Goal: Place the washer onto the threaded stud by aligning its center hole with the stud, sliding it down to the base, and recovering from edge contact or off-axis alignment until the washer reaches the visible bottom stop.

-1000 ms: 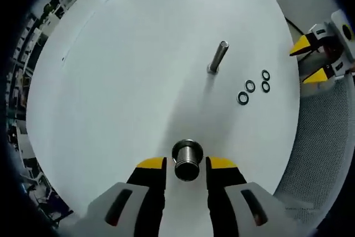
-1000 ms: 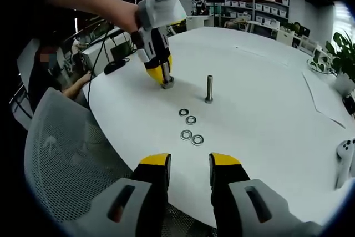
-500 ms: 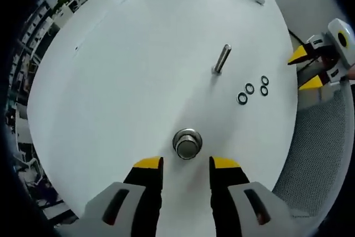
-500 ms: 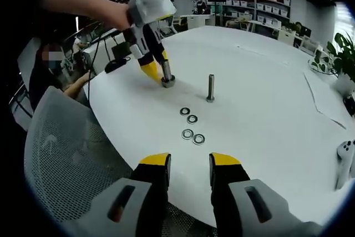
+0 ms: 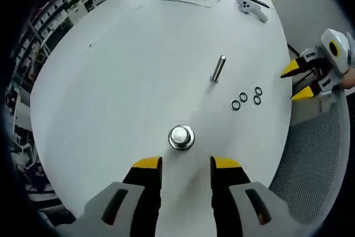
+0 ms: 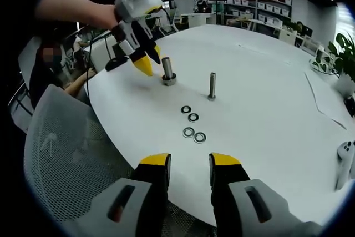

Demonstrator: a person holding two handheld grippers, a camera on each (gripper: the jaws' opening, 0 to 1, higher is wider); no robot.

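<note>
Left hand-held gripper (image 5: 184,164): hovering open, empty, above the upright stud (image 5: 181,136).
Right hand-held gripper (image 6: 189,161): waiting open, empty, near four washers (image 6: 193,117).

Four washers (image 6: 193,126), two studs (image 6: 212,86).

white round table (image 6: 266,120), 2 studs (image 6: 212,86), 4 washers (image 6: 192,126), controller (image 5: 246,5)
</note>
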